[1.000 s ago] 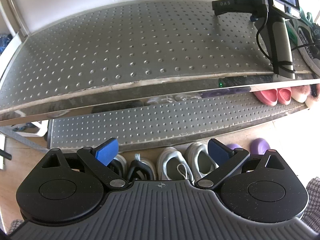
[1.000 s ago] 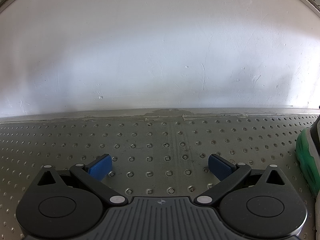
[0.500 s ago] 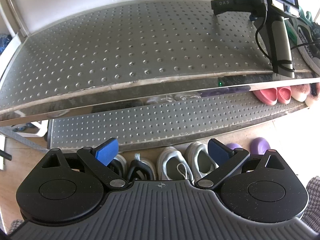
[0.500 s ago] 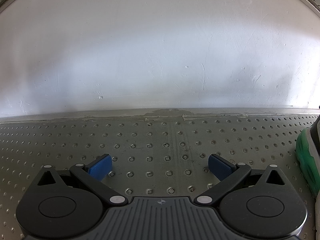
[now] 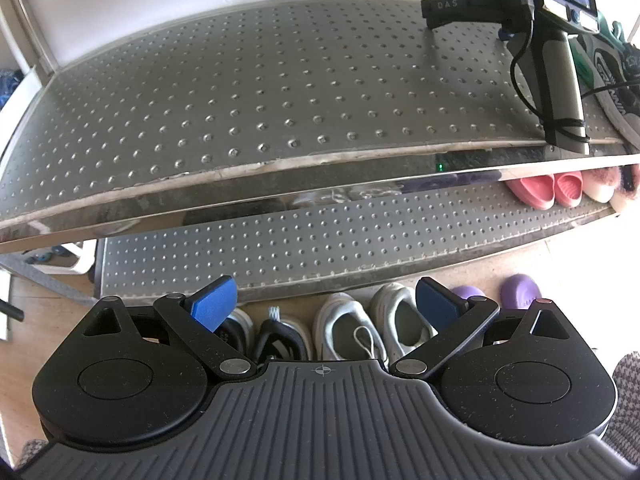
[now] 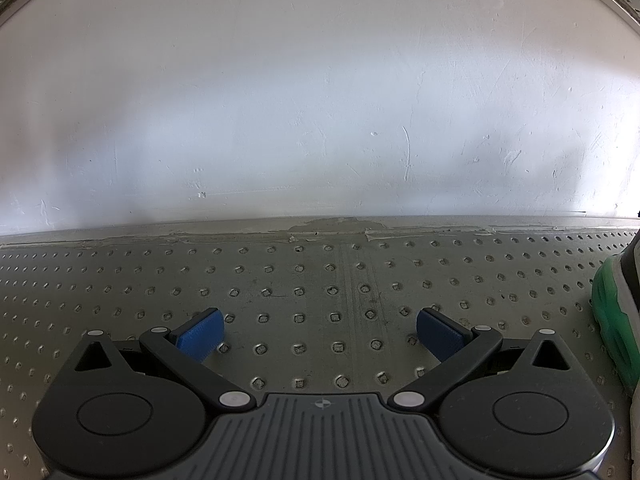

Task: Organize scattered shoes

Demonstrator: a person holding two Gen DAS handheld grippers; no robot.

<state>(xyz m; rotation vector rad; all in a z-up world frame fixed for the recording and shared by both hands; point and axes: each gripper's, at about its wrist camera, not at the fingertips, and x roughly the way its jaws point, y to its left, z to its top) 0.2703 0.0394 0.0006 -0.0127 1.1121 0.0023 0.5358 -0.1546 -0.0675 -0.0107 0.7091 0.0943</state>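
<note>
nothing has moved since the earlier frames: both tools sit as they did. biggest in view is the steel shoe rack, whose studded upper shelf point(image 5: 248, 92) fills the left wrist view and the lower half of the right wrist view, against a scuffed white wall point(image 6: 320, 100); the lower shelf point(image 5: 320, 240) shows under its front lip. on the upper shelf's right end a green-and-white sneaker point(image 5: 612, 76) lies with its long axis running from the wall toward the front edge; its side lettering is cut off and unreadable, and only its green sole edge shows in the right wrist view. beside it the right tool point(image 6: 320, 330) rests on the shelf, fingers spread and empty; its arm reads "das". pink slippers point(image 5: 548, 190) stand on the lower shelf's right end, toes forward, next to a pale fluffy pair half cut off. on the floor, a grey-white pair of sneakers point(image 5: 372, 328) lies with its heels toward the camera, black shoes point(image 5: 256, 336) mostly hidden behind the left tool point(image 5: 324, 306), which hangs released and empty above them. purple slippers point(image 5: 520, 292) lie to the right.
</note>
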